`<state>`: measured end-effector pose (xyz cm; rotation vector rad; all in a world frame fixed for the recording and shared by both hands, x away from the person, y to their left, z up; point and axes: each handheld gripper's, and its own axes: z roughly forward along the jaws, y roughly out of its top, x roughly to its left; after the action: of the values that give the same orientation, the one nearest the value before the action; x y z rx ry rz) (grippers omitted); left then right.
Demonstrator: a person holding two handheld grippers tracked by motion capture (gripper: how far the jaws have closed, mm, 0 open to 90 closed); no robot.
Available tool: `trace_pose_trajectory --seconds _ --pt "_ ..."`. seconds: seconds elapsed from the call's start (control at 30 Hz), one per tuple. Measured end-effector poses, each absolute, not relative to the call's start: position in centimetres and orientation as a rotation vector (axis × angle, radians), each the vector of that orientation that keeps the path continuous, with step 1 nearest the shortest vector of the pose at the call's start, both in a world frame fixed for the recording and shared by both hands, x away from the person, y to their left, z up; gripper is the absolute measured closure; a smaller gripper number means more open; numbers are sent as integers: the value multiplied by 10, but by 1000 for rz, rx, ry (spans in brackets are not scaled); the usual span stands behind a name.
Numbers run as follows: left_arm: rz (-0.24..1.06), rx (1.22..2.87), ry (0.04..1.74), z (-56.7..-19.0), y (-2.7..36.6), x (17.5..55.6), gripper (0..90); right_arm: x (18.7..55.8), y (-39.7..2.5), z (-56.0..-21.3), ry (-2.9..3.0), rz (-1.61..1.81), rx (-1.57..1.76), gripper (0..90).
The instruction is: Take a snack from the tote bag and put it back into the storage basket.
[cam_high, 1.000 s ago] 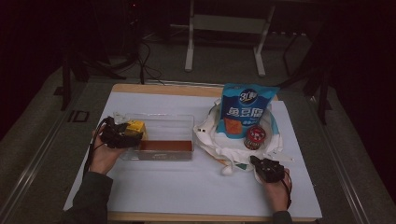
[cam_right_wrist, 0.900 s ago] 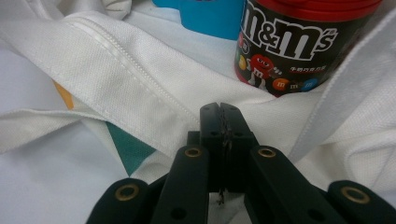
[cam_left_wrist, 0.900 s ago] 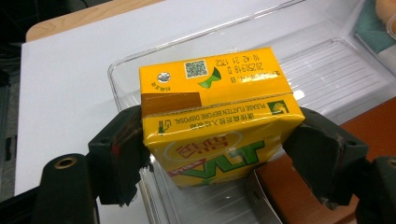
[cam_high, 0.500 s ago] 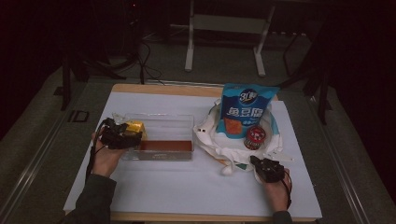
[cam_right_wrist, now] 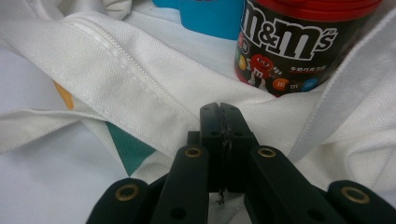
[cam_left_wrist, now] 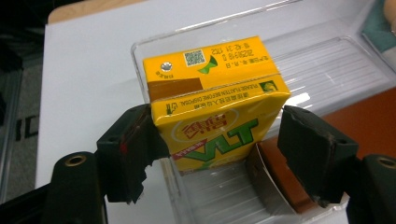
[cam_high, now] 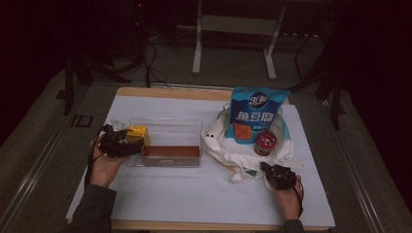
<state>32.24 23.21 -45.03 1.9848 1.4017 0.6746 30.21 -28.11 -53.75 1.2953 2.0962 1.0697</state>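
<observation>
unpacking snacks from tote bag into clear tray
high view: yellow drink carton sits at tray's left end. left gripper view: left gripper spread, one jaw touching it. right gripper view: right gripper pinched closed at bag fabric, likely steadying it.

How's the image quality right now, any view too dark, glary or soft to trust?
High view: dim, surroundings nearly black, table lit but soft; bag print readable. Left gripper view: bright and sharp on the yellow carton, glare streaks on the clear tray. Right gripper view: well lit, candy tub label crisp, near jaws of the hand-held gripper slightly soft.
</observation>
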Motion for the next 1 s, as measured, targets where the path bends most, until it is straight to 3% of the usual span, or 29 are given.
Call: trace_pose_trajectory --seconds 1.0 --pt "570 1980 1209 -416 217 321 269 302 -281 -537 2096 1071 1299 891"
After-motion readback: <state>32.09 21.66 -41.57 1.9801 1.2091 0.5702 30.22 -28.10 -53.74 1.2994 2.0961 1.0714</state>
